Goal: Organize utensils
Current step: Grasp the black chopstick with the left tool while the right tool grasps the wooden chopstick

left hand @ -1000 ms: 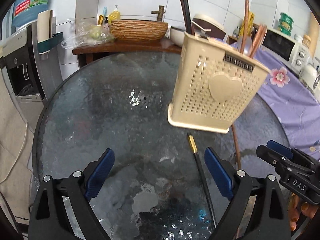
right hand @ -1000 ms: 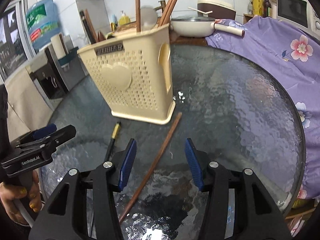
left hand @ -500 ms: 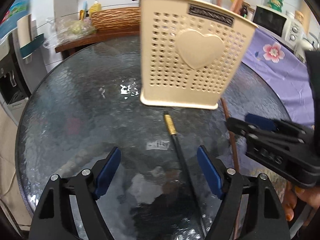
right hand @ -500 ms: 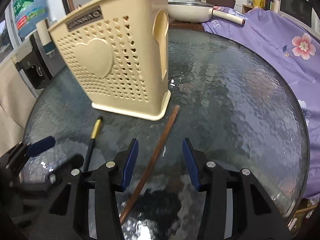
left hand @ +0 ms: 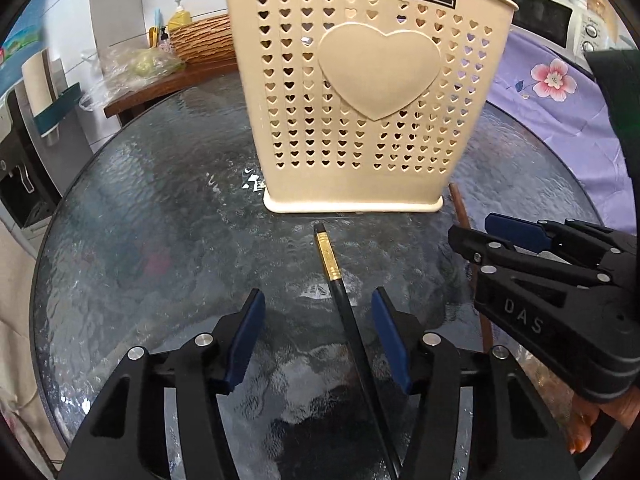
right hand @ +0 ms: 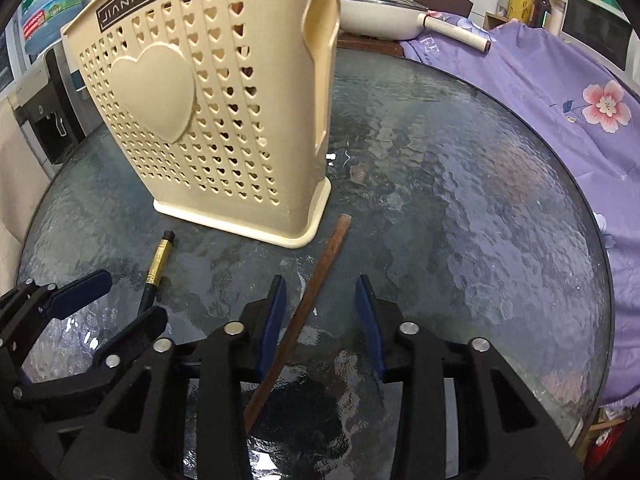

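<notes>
My left gripper (left hand: 318, 322), jaws just closing, straddles the black gold-banded chopstick (left hand: 340, 292) without gripping it; my right gripper (right hand: 320, 312), likewise narrowing, brackets the brown wooden chopstick (right hand: 320, 280). Both lie before the cream perforated plastic holder (left hand: 360, 92); the round glass table (right hand: 480, 200) stays open rightward.

"JIANHAO", white on a dark plate, upside down on the upper front of the cream utensil holder (left hand: 376, 92); same plate readable in the right wrist view, top left of the holder (right hand: 208, 92), again inverted. "DAS" in pale raised letters on the side of the black right gripper (left hand: 520, 256), seen from the left wrist view. Letters "FE" and smaller print on the purple flowered cloth (right hand: 520, 92), rest too small. Water bottle label (right hand: 40, 12) has print, unreadable. Microwave (left hand: 560, 24) panel markings too small.
</notes>
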`<state>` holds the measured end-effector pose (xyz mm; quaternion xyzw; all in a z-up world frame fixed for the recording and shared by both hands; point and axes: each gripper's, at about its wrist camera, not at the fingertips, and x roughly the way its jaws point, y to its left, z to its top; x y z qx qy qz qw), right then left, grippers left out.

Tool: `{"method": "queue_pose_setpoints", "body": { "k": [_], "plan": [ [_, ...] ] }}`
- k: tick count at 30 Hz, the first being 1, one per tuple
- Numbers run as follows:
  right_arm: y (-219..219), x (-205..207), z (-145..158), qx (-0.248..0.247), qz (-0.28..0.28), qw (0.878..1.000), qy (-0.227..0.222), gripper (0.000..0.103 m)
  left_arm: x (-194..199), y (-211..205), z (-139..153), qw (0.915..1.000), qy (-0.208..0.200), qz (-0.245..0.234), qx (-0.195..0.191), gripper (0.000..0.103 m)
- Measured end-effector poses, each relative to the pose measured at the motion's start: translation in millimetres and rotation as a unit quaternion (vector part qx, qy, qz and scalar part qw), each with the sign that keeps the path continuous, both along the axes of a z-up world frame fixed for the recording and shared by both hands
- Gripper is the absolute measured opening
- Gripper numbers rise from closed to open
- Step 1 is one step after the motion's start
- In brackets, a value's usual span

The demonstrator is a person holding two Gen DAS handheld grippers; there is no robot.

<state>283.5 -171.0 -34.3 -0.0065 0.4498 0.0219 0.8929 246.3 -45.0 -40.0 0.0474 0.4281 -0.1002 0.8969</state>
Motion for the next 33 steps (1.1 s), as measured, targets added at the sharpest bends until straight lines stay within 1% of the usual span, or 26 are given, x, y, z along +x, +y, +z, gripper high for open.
{"method": "queue_pose_setpoints", "body": {
  "k": [2,6,8,9,12,17,20,27,29,33],
  "plan": [
    [3,1,0,-0.002,0.007,1.0,-0.001,0.026,3,-2,1,1.0,-0.001,-0.004,0.004,0.046],
    [10,-2,1,-0.007,0.031,1.0,-0.002,0.015,7,-3,1,0.9999,-0.001,-0.008,0.006,0.04],
    [10,-5,1,-0.008,0.044,0.999,-0.001,0.014,8,-2,2,0.9999,-0.003,-0.007,0.008,0.035],
    [9,-6,1,-0.007,0.048,0.999,0.0,0.013,9,0,2,0.9999,-0.003,-0.008,0.008,0.034],
    [5,-8,3,-0.004,0.052,0.999,0.008,0.011,13,2,3,0.9999,0.0,-0.012,0.009,0.026],
    [3,-10,3,-0.007,0.049,0.999,0.01,0.01,22,-3,4,0.9997,0.003,-0.019,0.017,0.011],
    [2,-8,3,-0.005,0.046,0.999,0.007,0.01,22,-7,4,0.9996,0.0,-0.019,0.023,0.01],
    [-5,-8,3,0.011,0.037,0.999,0.007,0.009,15,-7,3,0.9997,0.001,-0.019,0.017,0.007],
    [-8,-8,3,0.018,0.033,0.999,0.006,0.009,15,-7,3,0.9998,0.003,-0.018,0.012,0.007],
    [-17,-9,3,0.045,0.024,0.999,0.005,0.008,14,1,3,0.9996,0.012,-0.016,-0.018,0.007]
  ]
}}
